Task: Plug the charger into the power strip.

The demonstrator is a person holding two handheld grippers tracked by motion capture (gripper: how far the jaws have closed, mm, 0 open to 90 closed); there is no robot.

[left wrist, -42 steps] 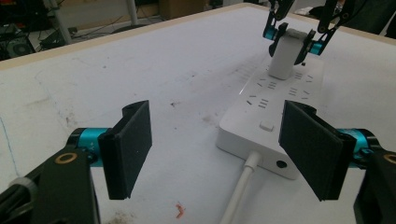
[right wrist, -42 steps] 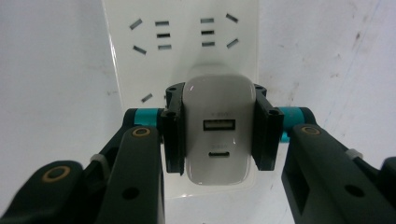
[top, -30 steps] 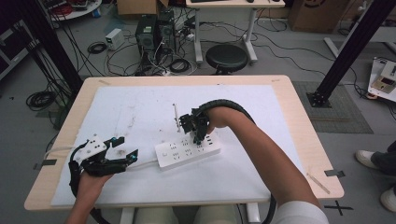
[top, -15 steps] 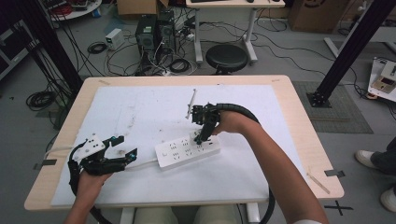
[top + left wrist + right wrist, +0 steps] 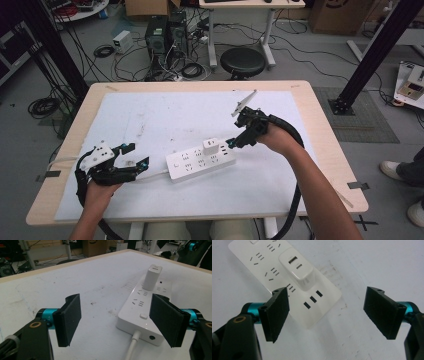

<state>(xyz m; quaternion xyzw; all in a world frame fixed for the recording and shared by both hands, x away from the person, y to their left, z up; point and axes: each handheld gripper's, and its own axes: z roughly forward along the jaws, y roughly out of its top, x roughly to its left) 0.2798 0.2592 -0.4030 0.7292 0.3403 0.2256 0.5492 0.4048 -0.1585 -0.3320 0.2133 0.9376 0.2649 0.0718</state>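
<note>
A wooden table (image 5: 325, 130) with a white mat (image 5: 165, 115) stands on a grey floor (image 5: 310, 60). Behind it are a black stool (image 5: 243, 61), computer towers (image 5: 165, 32), tangled cables (image 5: 192, 70) and cardboard boxes (image 5: 330, 15).

One camera looks down from overhead; two ride low, sharing the power strip (image 5: 201, 160).

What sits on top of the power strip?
A white charger stands plugged into the power strip, near its right end. The socket and prongs beneath it are covered.
</note>
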